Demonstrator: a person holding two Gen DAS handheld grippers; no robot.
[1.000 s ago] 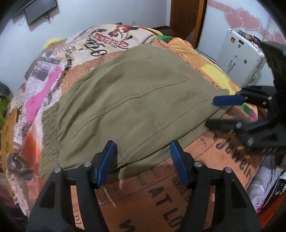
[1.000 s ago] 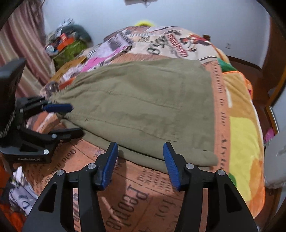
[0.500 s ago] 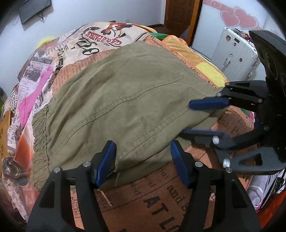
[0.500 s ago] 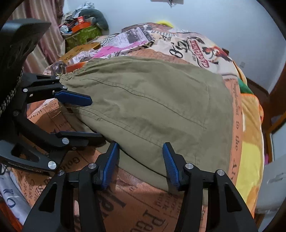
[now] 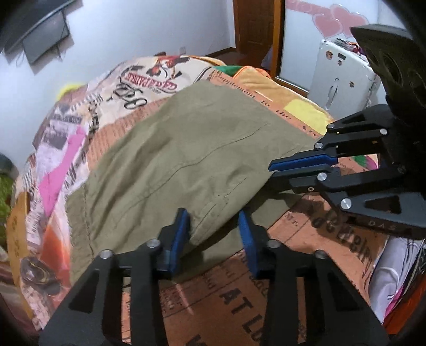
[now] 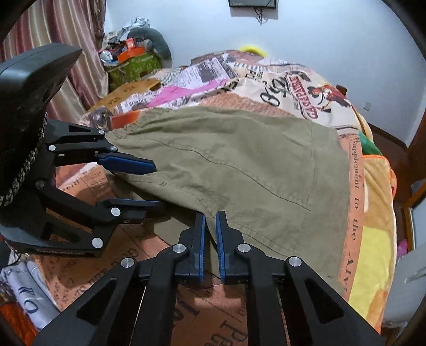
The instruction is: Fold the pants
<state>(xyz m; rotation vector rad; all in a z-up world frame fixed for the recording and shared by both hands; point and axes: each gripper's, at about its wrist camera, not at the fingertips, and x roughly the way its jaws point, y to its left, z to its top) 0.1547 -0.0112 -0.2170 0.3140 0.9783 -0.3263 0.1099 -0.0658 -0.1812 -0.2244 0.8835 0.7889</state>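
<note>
Olive green pants (image 5: 181, 159) lie folded on the bed and also show in the right wrist view (image 6: 239, 165). My left gripper (image 5: 214, 226) is open, its jaws on either side of the pants' near edge. It shows in the right wrist view (image 6: 157, 183) with one finger above the cloth and one below. My right gripper (image 6: 210, 231) is shut on the near edge of the pants. It shows in the left wrist view (image 5: 271, 173) at the right, pinching the same edge.
The bed has a newspaper-print quilt (image 5: 239, 306) and an orange-yellow blanket (image 6: 378, 239) on the right. A white suitcase (image 5: 343, 79) stands beyond the bed, near a wooden door (image 5: 255, 24). Boxes and clutter (image 6: 130, 61) sit by the curtain.
My right gripper has shut on the pants' near edge. My left gripper has moved forward so its open jaws straddle that edge. The edge is slightly lifted.
</note>
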